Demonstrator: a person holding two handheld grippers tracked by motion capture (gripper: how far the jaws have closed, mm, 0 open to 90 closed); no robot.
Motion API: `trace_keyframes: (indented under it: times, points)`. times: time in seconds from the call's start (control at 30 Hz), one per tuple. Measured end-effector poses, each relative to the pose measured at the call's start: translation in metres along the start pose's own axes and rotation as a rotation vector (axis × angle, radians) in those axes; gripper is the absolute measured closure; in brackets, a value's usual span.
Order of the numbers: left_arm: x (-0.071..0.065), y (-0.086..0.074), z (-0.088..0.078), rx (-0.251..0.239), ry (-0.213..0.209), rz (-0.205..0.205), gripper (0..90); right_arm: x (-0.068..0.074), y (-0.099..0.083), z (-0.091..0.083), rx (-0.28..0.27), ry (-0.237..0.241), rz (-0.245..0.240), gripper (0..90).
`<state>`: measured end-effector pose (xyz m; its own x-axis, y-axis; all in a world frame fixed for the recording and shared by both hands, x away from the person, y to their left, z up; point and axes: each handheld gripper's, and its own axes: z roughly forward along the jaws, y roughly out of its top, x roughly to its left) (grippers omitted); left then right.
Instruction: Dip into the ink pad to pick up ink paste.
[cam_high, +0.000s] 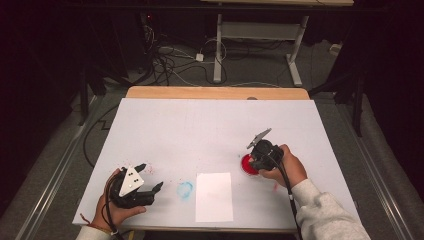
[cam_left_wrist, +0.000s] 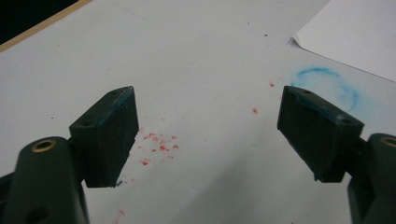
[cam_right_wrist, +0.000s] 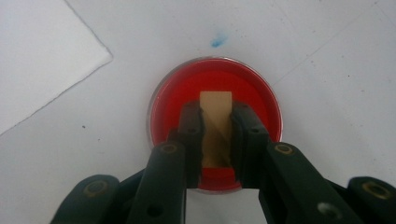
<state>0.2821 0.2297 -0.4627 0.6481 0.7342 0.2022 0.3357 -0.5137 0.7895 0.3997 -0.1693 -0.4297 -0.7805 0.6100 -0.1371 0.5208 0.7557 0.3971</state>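
Tan wood, or something like it, makes up the small block (cam_right_wrist: 215, 126) pinched upright in the right claw (cam_right_wrist: 216, 122), whose jaws press on its two flat sides. It looks light and stiff, so a firm squeeze should not hurt it, though smooth faces could let it slide if it picks up wet colour. The present hold, partway down the sides, leaves the lower end free to reach the red dish (cam_right_wrist: 266, 112) directly beneath. Whether that end already touches the red surface cannot be told, since the jaws cover it in the right gripper view and the hand covers it in the high view. Also unclear is whether the red is liquid paint or a soaked pad.

Closer to the person, the left claw (cam_left_wrist: 205, 126) hangs spread and empty over the counter (cam_high: 200, 130), above red specks (cam_left_wrist: 156, 142) and just short of a blue ring stain (cam_left_wrist: 329, 84). A white paper sheet (cam_high: 214, 196) lies between the two hands, beside the ring; its corner is cut off in the left gripper view. Beyond the counter, the floor is dark and hard to read.
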Motion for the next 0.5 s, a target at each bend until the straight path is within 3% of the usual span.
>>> trace_keyframes:
  times: [0.2, 0.33, 0.5]
  points:
    - [0.0002, 0.0008, 0.0007, 0.001, 0.004, 0.018, 20.1, 0.0005, -0.0018, 0.0005, -0.012, -0.005, 0.005, 76.5]
    - [0.0, 0.0012, 0.0014, -0.002, 0.004, 0.019, 20.2, -0.005, -0.003, 0.0011, -0.018, 0.034, 0.031, 76.5]
    - [-0.0005, 0.0015, 0.0022, 0.001, 0.002, 0.02, 20.2, 0.0036, 0.0005, 0.0011, 0.008, -0.024, -0.014, 76.5]
